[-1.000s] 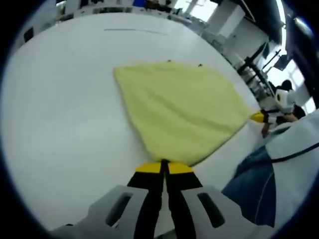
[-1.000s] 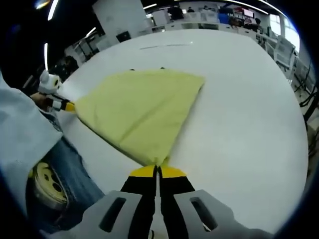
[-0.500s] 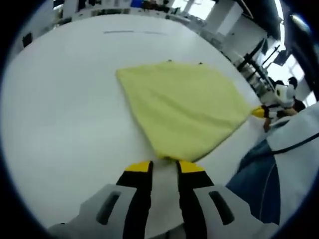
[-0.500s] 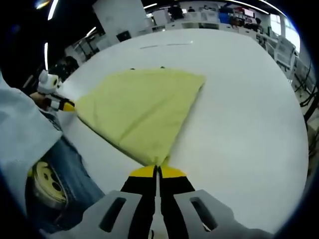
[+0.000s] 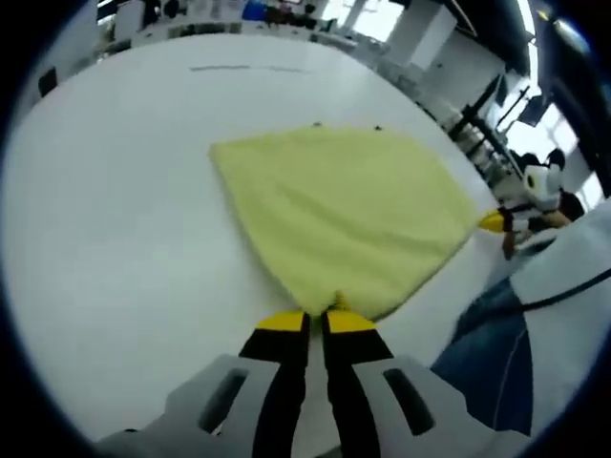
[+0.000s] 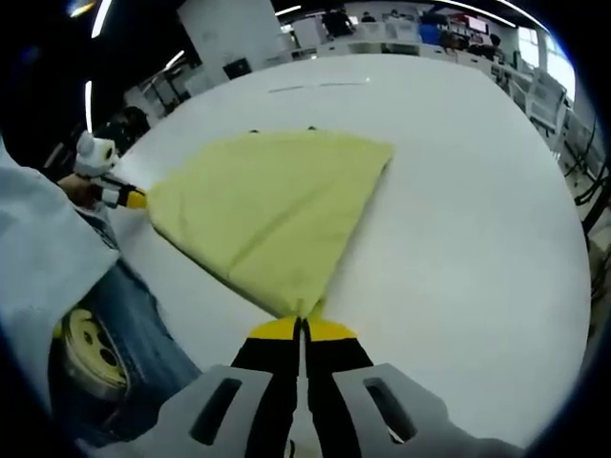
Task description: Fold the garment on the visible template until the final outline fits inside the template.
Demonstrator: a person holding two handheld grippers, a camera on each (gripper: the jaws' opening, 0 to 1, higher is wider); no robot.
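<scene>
The yellow garment (image 5: 344, 215) lies flat at frame centre on the white table (image 5: 105, 210). Left gripper (image 5: 316, 322) and right gripper (image 6: 303, 327) each pinch a near corner, jaws pressed together; the cloth extends directly ahead of both.

I see both views bright and evenly lit from overhead. The white table (image 5: 115, 219) is nearly washed out, with hardly any shadow. Windows (image 5: 377, 14) glare at the top of the left gripper view. Fisheye bending curves the edges, where the background goes soft and blurry.
</scene>
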